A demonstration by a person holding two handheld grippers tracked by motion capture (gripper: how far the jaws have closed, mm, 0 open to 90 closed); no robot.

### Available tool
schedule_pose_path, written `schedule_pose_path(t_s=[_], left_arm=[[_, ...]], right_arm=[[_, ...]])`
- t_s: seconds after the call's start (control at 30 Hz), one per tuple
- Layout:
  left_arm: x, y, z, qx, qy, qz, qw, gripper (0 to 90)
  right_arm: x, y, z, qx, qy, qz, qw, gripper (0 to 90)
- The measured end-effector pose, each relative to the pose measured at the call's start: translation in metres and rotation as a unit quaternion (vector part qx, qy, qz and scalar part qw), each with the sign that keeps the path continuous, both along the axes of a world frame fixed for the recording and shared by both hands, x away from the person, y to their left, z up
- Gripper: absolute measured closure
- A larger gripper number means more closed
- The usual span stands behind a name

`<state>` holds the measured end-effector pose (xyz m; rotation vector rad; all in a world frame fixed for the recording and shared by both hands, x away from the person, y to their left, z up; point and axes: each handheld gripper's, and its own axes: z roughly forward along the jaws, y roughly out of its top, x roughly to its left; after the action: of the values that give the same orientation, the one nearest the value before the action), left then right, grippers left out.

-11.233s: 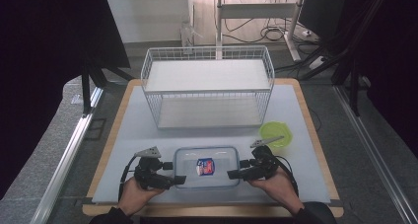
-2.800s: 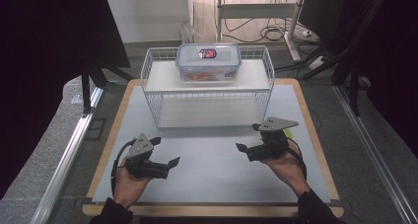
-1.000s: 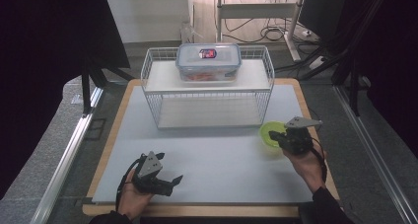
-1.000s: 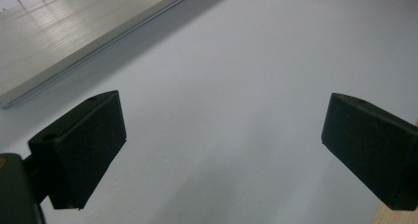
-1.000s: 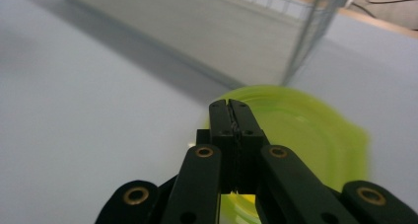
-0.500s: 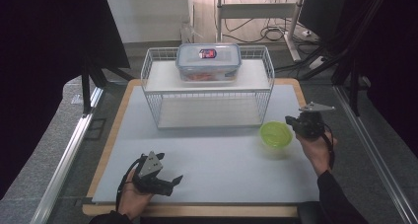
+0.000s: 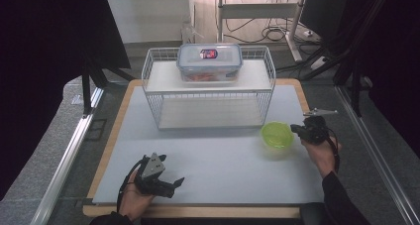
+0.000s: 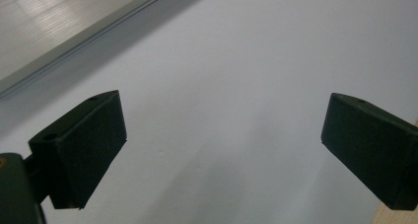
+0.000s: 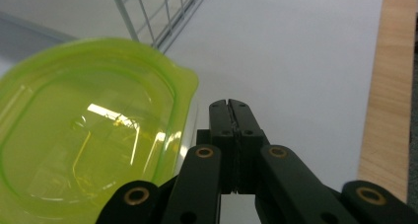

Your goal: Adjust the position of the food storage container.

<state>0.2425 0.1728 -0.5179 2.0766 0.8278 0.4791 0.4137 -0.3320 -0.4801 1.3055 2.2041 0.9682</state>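
Lying just left of your right gripper [image 7: 297, 130], fingers pressed together and empty: green bowl [image 7: 276, 134], rim tab nearest; left gripper [image 7: 174, 184] far off, fingers wide apart, empty.

Wide bare stretch of desk [image 7: 223, 160] between left claw [image 7: 171, 184] and right claw [image 7: 297, 130], free for passing either way. Nothing between the spread jaws of the left claw, only bare surface ahead in the left gripper view. Green bowl [image 7: 276, 134] just beside the shut right claw, blocking a straight sweep toward the middle from there; in the right gripper view its rim [image 9: 190, 81] close to the tips, whether touching cannot be told. Wire rack [image 7: 208, 93] across the far half, lower shelf open at the front. Lidded box [image 7: 209, 61] taking the middle of the top shelf, room left on both sides of it
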Motion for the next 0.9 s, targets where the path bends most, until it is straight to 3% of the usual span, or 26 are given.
schedule_pose_path(t_s=[0.23,0.5,0.73,0.9], left_arm=[[0.001,0.000,-0.002,0.002,0.006,0.000,1.0000,3.2],[0.001,-0.001,-0.002,0.005,0.009,-0.002,0.9999,3.2],[0.002,-0.001,-0.003,0.008,0.011,-0.003,0.9999,3.2],[0.002,-0.002,-0.003,0.009,0.013,-0.004,0.9999,3.3]], right_arm=[[0.002,0.000,-0.018,-0.005,0.036,0.021,0.9991,90.0],[0.002,-0.001,-0.023,0.017,0.051,0.032,0.9981,90.0],[-0.003,0.013,-0.025,0.018,0.063,0.053,0.9964,90.0],[-0.006,0.021,-0.030,0.006,0.076,0.066,0.9949,90.0]])
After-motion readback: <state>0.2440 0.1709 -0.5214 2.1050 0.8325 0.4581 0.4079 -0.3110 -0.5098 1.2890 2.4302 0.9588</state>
